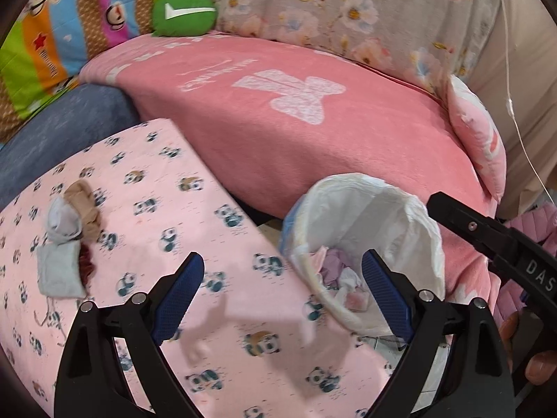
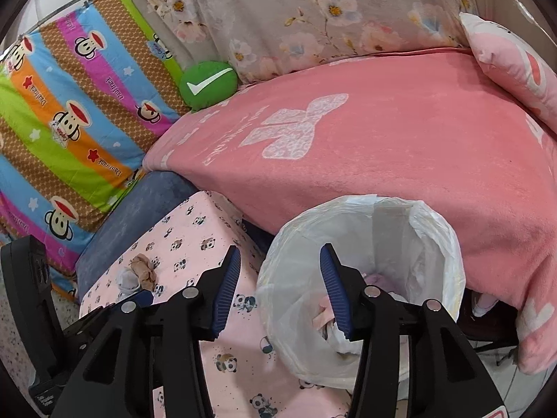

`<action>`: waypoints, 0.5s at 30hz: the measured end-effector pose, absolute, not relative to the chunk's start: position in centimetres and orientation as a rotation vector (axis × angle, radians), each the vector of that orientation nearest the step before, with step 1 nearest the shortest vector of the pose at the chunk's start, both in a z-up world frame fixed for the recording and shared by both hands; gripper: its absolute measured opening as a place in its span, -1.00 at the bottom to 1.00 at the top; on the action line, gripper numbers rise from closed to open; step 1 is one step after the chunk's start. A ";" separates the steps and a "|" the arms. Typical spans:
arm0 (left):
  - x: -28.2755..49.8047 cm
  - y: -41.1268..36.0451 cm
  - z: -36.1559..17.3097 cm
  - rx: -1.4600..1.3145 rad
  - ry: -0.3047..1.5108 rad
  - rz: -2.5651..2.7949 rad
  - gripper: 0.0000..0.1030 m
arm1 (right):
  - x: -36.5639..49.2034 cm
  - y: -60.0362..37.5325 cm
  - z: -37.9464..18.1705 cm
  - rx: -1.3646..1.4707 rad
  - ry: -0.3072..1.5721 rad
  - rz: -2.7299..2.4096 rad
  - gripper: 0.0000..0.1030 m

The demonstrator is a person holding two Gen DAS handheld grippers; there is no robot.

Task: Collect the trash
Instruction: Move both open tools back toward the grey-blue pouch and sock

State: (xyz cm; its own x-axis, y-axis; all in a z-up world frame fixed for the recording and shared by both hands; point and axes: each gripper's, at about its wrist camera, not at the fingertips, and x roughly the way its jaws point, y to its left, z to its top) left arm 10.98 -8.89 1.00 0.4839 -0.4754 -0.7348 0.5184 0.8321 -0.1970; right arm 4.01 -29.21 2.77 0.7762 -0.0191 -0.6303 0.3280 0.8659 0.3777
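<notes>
Crumpled scraps [image 1: 71, 240] lie on the panda-print cloth [image 1: 181, 216], well apart from the lined bin [image 2: 365, 278] beside the pink blanket [image 2: 383, 160]. Left gripper [image 1: 282, 275] wide open, empty. Right gripper [image 2: 280, 278] wide open, empty, over the bin's rim.

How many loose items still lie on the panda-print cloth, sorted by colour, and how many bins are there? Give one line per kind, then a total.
White or grey crumpled pieces: 2, the upper wad and the flat piece
Tan crumpled piece: 1
Dark red scrap: 1
Lined bin: 1
Total: 5
The heap overlaps, so the counts are approximate.
</notes>
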 end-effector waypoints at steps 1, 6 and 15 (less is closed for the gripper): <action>11.2 -8.1 0.9 0.045 0.878 -0.591 0.70 | 4.2 -28.7 2.8 0.491 0.664 -0.190 -0.05; 12.5 -4.2 -0.1 0.007 0.896 -0.513 0.70 | 5.7 -25.0 2.9 0.451 0.690 -0.137 -0.05; 14.7 3.6 -1.9 -0.065 0.925 -0.362 0.70 | 8.8 -18.6 2.4 0.409 0.749 -0.030 -0.04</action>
State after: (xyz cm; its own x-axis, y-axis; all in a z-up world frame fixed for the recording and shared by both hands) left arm 14.70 3.60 -1.88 0.5465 -0.3326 -0.7685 0.2773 0.9378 -0.2088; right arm 8.83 -18.63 2.40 0.7359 0.1172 -0.6669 0.1709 0.9209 0.3504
